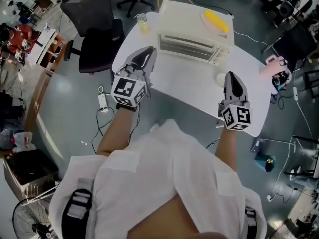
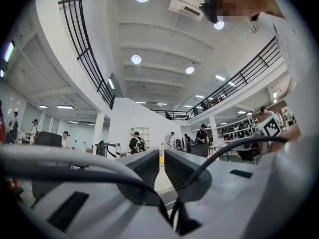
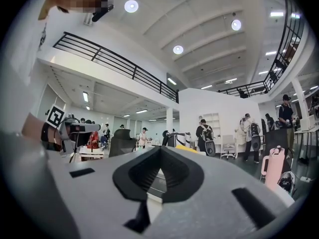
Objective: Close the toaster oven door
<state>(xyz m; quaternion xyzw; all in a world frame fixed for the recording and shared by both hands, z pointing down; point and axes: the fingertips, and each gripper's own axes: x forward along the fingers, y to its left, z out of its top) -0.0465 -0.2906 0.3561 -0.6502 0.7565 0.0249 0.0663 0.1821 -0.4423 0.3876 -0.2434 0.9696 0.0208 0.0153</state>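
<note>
White table [image 1: 189, 96] stands on a grey floor in a large open hall with a railed upper gallery and round ceiling lamps, and the toaster oven [image 1: 194, 39] sits at the table's far side. The only clear print is the black-and-white square pattern on the left marker cube [image 1: 128, 90] and the right marker cube [image 1: 238, 117]; any lettering on the oven is too small to read. The oven is a cream box with a wide glass door [image 1: 187, 46] that shows pale horizontal bars behind it and looks upright against the front, with knobs [image 1: 219, 56] to the door's right. On top of the oven lies a yellow thing [image 1: 217, 20] on a pale plate. A glass [image 1: 143, 23] stands just left of the oven, and a black chair [image 1: 94, 26] stands further left, off the table. The left tongs [image 1: 147, 51] [image 2: 162, 158] hang before the oven's left front corner, their jaws a narrow slit apart with nothing between them. The right tongs [image 1: 232, 75] [image 3: 159, 151] hang before its right end, tips pressed together and empty.
</note>
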